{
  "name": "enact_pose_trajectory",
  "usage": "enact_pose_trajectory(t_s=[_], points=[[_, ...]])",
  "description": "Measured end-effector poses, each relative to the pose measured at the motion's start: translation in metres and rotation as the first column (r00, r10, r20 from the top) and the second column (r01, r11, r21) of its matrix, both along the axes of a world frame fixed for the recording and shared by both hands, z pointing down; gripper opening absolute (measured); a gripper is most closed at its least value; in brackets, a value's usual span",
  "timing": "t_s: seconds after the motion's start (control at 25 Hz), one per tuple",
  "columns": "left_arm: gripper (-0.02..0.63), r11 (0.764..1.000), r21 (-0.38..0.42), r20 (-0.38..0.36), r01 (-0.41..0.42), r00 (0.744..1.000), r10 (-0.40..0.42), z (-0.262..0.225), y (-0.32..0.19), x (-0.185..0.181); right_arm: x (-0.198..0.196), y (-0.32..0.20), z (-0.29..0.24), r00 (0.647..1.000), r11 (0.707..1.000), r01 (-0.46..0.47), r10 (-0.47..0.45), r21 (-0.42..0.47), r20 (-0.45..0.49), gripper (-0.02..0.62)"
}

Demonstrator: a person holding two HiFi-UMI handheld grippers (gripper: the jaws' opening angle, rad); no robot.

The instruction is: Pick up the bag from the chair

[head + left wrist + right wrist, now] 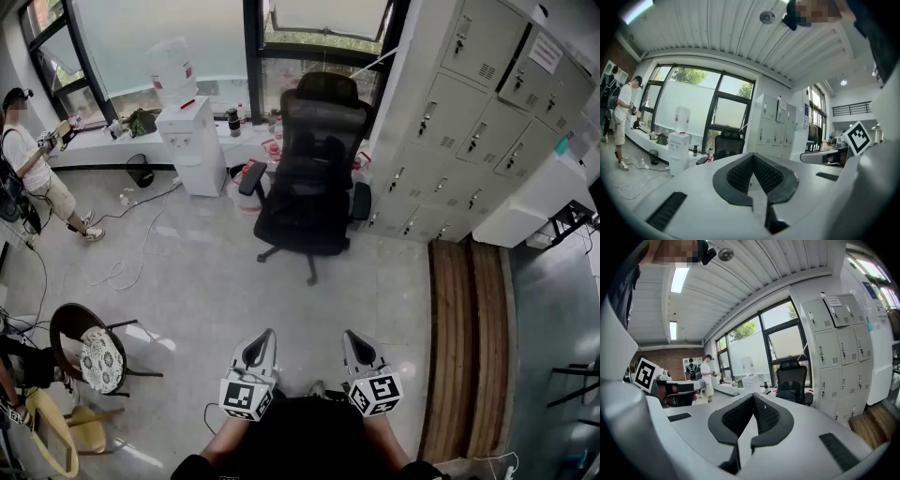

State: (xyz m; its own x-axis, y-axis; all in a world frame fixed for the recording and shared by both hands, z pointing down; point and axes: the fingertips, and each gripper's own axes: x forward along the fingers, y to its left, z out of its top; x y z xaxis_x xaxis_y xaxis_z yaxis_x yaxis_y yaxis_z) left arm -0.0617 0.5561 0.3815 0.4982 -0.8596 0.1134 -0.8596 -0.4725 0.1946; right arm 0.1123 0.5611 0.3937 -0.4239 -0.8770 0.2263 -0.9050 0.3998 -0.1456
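Bag: black on black, it cannot be told apart from the office chair (319,141). The head view shows only a dark mass on the seat, and both gripper views show the chair too small to settle it.

The chair stands in front of the window with its backrest upright. It is well apart from both grippers, with bare grey floor between them and it. The left gripper (263,337) and the right gripper (352,337) are held side by side close to the person's body. Both point toward the chair, a little below level. Each has its ribbed black pads pressed together with nothing between them.

A white water dispenser (192,141) stands just left of the chair, against the window ledge. Grey lockers (469,122) line the wall right of the chair. Far to the chair's left a person (37,164) stands by the ledge. A loose cable (131,253) trails over the floor left of the chair. A small round-seated chair with a patterned cushion (98,358) sits well off from the office chair, near the left gripper's side.
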Motion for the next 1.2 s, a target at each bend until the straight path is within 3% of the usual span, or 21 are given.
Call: enact_pose_trajectory(t_s=[0.72, 1.2], points=[[-0.002, 1.0, -0.007, -0.018, -0.004, 1.0, 0.004, 0.003, 0.001, -0.009, -0.01, -0.002, 0.0, 1.0, 1.0, 0.006, -0.006, 0.001, 0.003, 0.0], [-0.002, 0.999, -0.018, -0.022, -0.033, 0.999, 0.033, 0.015, -0.013, -0.048, -0.051, -0.014, 0.005, 1.0, 1.0, -0.023, 0.023, -0.003, -0.012, 0.0]])
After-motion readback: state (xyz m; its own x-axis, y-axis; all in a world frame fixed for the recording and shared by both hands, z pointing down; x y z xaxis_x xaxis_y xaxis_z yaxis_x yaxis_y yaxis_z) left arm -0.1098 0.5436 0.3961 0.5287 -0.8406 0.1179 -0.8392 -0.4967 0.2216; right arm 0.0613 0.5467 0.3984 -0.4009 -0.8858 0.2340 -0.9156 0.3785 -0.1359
